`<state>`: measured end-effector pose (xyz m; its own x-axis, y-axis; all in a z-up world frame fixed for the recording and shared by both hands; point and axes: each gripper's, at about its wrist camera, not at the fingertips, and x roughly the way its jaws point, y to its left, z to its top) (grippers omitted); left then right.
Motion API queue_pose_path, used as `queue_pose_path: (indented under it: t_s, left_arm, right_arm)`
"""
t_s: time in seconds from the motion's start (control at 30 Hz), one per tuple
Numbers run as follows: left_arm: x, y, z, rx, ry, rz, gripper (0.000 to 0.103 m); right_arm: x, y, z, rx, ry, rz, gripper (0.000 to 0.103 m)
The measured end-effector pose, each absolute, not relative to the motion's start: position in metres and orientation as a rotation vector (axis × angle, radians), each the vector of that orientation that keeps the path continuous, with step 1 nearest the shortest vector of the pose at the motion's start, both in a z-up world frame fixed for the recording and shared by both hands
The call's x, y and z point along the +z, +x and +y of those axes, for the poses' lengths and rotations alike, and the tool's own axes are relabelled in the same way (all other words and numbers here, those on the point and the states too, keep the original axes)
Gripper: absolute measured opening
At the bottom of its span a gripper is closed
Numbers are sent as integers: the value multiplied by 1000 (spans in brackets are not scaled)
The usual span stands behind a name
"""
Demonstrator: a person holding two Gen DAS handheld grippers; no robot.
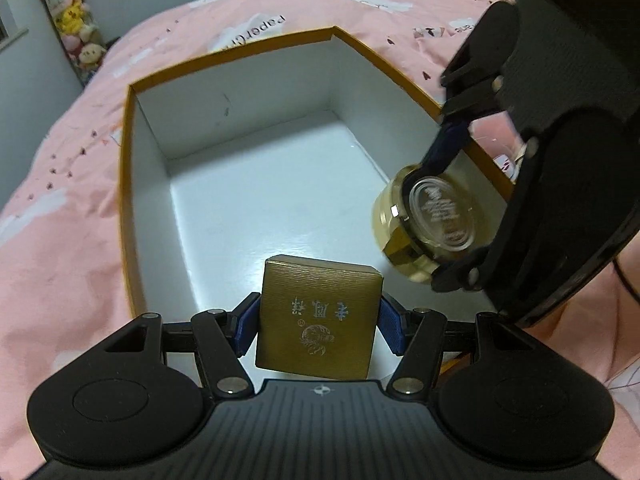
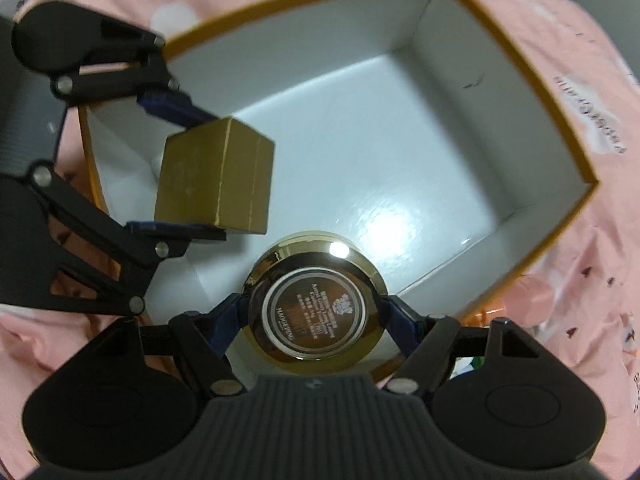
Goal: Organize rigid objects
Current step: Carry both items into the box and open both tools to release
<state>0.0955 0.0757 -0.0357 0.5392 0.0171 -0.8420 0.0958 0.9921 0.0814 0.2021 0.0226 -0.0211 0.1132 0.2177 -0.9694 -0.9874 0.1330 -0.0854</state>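
Overhead, both grippers hung above the open storage box (image 1: pixel 132 184), a white-lined carton with an orange-yellow rim that sat on a pink bedspread (image 1: pixel 60 184) printed with small dark marks and pale shapes. The left gripper (image 1: pixel 316 322) was clamped on a small gold box (image 1: pixel 318 320), its blue pads pressed against the two side faces; the printed face with silver characters and a round emblem was turned toward the left wrist camera, and the carton hung over the near end of the storage box's bare white floor. The right gripper (image 2: pixel 316 316) was clenched around a round gold jar (image 2: pixel 316 304), its pads meeting the rim on opposite sides, with the jar's labelled base facing the right wrist camera. In the left wrist view the jar appeared tilted on its side, held over the storage box's right wall. The two held things were close together but apart, neither touching the storage box. A column of soft toys (image 1: pixel 76 28) stood against the wall beyond the bed.
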Motion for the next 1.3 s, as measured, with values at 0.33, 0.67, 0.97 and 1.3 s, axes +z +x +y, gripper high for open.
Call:
queue_pose_path:
  t_s: [0.33,0.67,0.97,1.3]
  left_arm:
    - [-52,115,98,-104,2,1108,70]
    - [-56,116,103,-109,-19,1152,70]
    - [-54,123,103,-99,-30,1181,70]
    - [-61,131,111,-74,-199,1192,79]
  right_arm:
    - [-44,204,49,1170,-1135,1142,75]
    - [-46,198,53,1183,-1147,1147,79]
    - [-29,198,37,1143,-1065,1083,74]
    - [-28,185,23,1078,-1064,977,46]
